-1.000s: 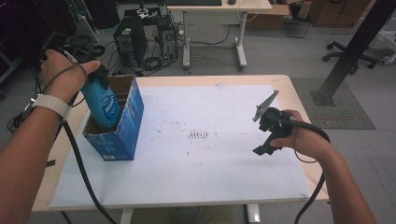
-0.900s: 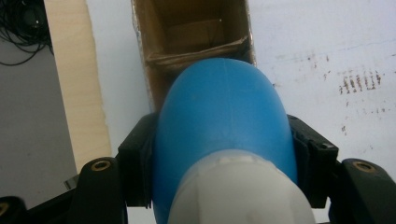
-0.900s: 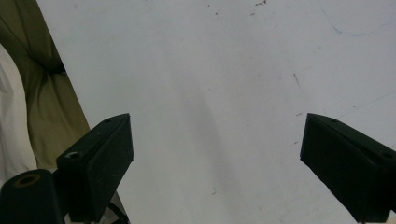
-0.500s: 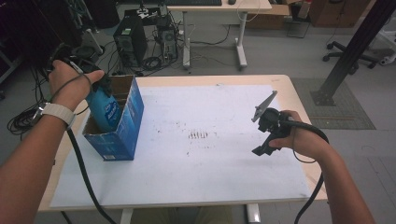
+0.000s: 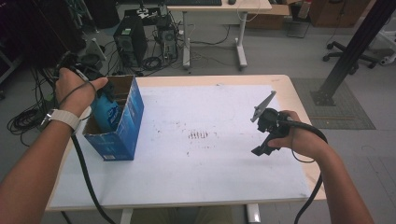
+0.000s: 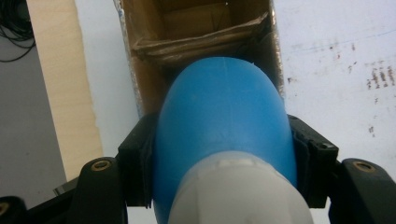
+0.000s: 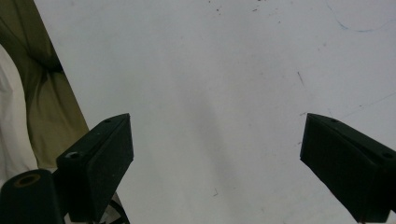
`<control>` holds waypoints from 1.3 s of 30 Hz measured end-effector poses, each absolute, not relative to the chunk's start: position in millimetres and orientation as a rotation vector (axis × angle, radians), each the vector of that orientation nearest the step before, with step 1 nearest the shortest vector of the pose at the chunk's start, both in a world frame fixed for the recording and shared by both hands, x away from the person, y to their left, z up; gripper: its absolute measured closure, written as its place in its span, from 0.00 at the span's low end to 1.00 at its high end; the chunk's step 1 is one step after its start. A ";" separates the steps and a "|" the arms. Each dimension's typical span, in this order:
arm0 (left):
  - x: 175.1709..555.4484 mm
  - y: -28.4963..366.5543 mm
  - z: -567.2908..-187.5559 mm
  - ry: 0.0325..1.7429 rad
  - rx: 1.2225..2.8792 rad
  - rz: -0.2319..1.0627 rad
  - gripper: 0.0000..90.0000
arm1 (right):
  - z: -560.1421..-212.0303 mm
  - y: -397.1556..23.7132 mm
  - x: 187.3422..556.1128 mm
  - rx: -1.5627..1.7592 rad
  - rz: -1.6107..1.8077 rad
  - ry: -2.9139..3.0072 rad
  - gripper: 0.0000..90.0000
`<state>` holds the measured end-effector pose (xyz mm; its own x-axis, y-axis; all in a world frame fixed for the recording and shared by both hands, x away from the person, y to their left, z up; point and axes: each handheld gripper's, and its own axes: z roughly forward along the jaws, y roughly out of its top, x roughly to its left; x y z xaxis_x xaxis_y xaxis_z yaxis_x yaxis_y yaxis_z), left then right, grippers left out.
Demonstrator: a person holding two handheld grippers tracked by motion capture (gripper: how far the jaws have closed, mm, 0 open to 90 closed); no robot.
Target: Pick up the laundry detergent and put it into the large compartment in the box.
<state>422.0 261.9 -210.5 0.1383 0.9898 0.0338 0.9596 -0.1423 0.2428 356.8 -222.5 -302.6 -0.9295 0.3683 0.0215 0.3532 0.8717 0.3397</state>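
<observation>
While the left claw (image 6: 224, 154) is clenching the blue bottle (image 6: 224, 126) between its 2 jaws, the step in hand looks like lowering that bottle into the open blue carton (image 5: 122, 125) at the left end of the bench (image 5: 224, 177). To do it well, the hand should be keeping the bottle's rounded end aimed at the middle of the opening, clear of the bent cardboard flap (image 6: 201, 39) lying across the inside, and sinking straight rather than dragging on the walls, since the light carton could be tipping or sliding. The grip should be holding until the bottle is resting inside. The bottle is sitting squarely between the pads, its blue end already pointing into the carton's mouth. The right claw (image 7: 215, 154) is hanging released over bare bench, grasping nothing.
</observation>
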 end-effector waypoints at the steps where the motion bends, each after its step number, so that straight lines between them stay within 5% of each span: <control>1: 422.1 261.8 -213.1 1.947 2.238 0.274 0.41 | -302.6 -222.2 356.8 0.580 0.528 2.997 0.11; 39: 425.4 259.4 -270.4 1.930 2.271 0.291 0.41 | -304.6 -223.2 356.1 0.606 0.513 3.005 0.11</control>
